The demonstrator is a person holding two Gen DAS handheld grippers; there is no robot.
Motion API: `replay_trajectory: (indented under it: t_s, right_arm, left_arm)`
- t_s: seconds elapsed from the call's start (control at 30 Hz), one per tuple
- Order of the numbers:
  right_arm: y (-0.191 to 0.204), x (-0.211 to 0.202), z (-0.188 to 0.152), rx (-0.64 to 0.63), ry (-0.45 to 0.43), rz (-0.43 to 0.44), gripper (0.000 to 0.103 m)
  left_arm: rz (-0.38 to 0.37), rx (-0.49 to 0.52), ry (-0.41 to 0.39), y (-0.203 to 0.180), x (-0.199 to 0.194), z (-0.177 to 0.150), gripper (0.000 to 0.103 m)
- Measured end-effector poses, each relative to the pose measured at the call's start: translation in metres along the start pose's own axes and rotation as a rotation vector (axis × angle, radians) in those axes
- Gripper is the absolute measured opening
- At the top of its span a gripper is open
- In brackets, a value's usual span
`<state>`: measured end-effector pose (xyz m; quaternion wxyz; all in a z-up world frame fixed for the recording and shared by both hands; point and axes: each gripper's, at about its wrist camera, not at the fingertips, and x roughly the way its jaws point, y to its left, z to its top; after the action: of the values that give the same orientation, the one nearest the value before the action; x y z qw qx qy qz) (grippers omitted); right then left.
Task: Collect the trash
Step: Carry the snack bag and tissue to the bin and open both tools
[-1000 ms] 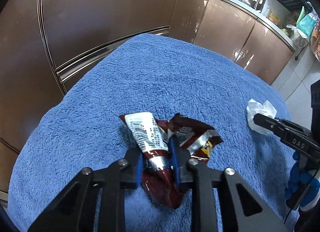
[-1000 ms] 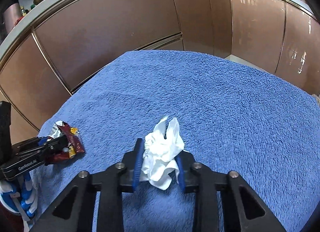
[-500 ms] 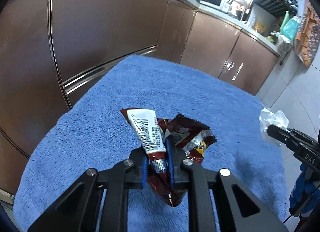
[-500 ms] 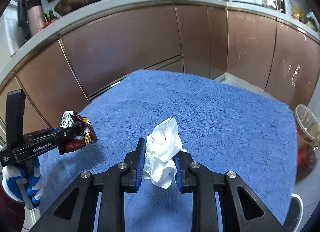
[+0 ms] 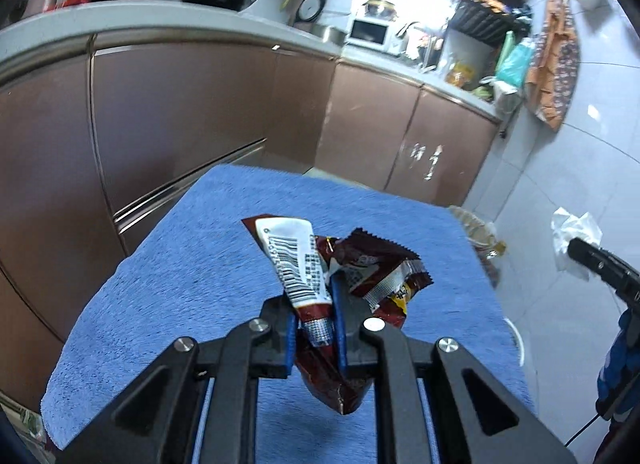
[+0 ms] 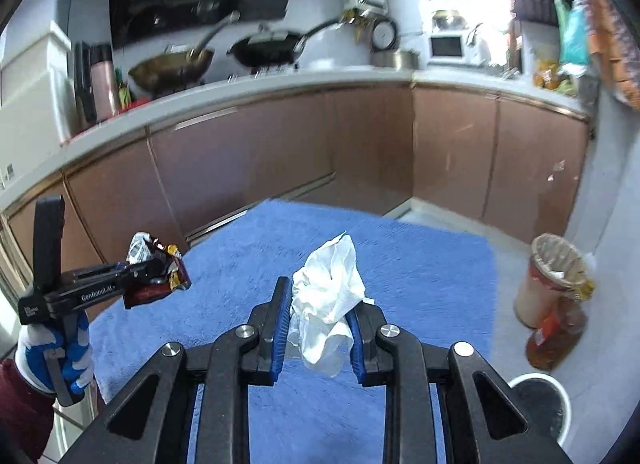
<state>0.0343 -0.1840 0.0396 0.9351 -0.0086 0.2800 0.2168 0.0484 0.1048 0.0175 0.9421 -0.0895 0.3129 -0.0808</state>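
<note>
Both pieces of trash up off the blue towel since a second ago; then lying on the pile, now carried in the air above it, with stove top and pans come into view behind.

Snack wrapper (image 5: 320, 276), dark red with a white barcode panel and silver crimped ends: pinched between the blue pads of the left claw (image 5: 314, 326), lower end hanging below the fingers, upper end fanning out above. Jaws closed a little further on it over the last second, now clamped tight. Same wrapper seen from the right wrist view (image 6: 156, 268), at the tip of the left claw, gloved hand (image 6: 56, 352) on the handle below.

Crumpled white tissue (image 6: 328, 296): clamped between the pads of the right claw (image 6: 318, 328), sticking up past the fingertips and drooping beneath. Also visible at the right edge of the left wrist view (image 5: 574, 236).

Blue towel (image 6: 420, 276) spread over the surface underneath, bare of trash. Brown cabinet fronts (image 6: 280, 151) just behind. On the floor to the right, a lined waste basket (image 6: 548, 280), an amber bottle (image 6: 556, 336) leaning just beside it, and a round white-rimmed bin (image 6: 544, 404) nearer the camera.
</note>
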Motion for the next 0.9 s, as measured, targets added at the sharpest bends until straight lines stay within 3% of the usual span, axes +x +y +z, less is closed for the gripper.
replay_trajectory:
  t_s: [0.17, 0.43, 0.67, 0.9]
  right_arm:
    - [-0.018, -0.057, 0.000, 0.026, -0.078, -0.092, 0.024]
    - [-0.063, -0.103, -0.008, 0.112, -0.151, -0.207, 0.024]
    - [-0.107, -0.126, -0.017, 0.188, -0.179, -0.317, 0.024]
    - [-0.172, -0.129, -0.042, 0.318, -0.154, -0.418, 0.024]
  left_arm:
    - [-0.053, 0.042, -0.029, -0.031, -0.020, 0.005, 0.014]
    - [-0.141, 0.125, -0.027, -0.091, -0.023, 0.013, 0.014]
    - [-0.248, 0.241, 0.019, -0.178, 0.014, 0.028, 0.014]
    - [-0.351, 0.395, 0.144, -0.290, 0.092, 0.018, 0.014]
